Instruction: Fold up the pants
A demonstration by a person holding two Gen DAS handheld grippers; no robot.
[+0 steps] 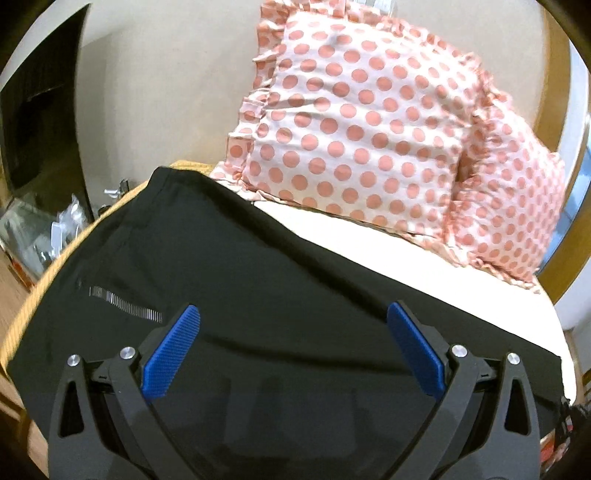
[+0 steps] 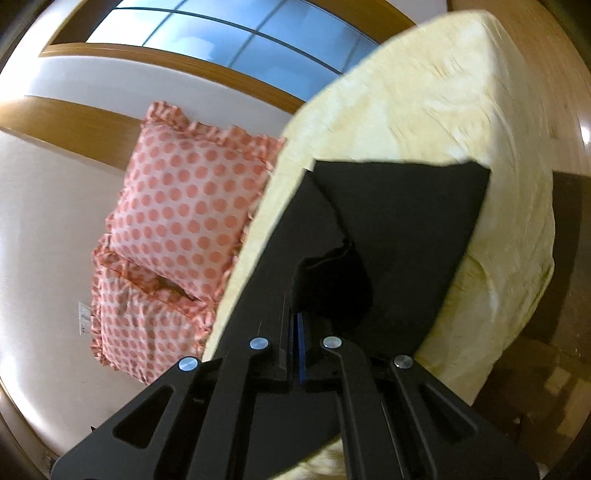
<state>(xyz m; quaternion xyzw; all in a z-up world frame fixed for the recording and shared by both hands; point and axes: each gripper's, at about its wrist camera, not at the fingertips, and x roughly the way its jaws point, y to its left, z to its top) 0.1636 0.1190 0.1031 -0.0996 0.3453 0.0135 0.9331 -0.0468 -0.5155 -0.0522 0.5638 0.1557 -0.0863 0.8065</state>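
Black pants (image 1: 236,266) lie spread flat on a bed with a pale yellow cover (image 1: 424,280). My left gripper (image 1: 293,317) is open, its blue pads (image 1: 173,354) hovering just over the cloth and holding nothing. In the right wrist view the pants (image 2: 402,221) lie over the bed (image 2: 424,96) toward its edge. My right gripper (image 2: 295,325) is shut on a bunched fold of the pants (image 2: 328,280), with only a sliver of blue pad showing.
Two pink polka-dot pillows (image 1: 362,122) lean against the wall at the head of the bed; they also show in the right wrist view (image 2: 184,206). Clutter (image 1: 48,236) sits on the floor left of the bed. A window (image 2: 229,33) is above.
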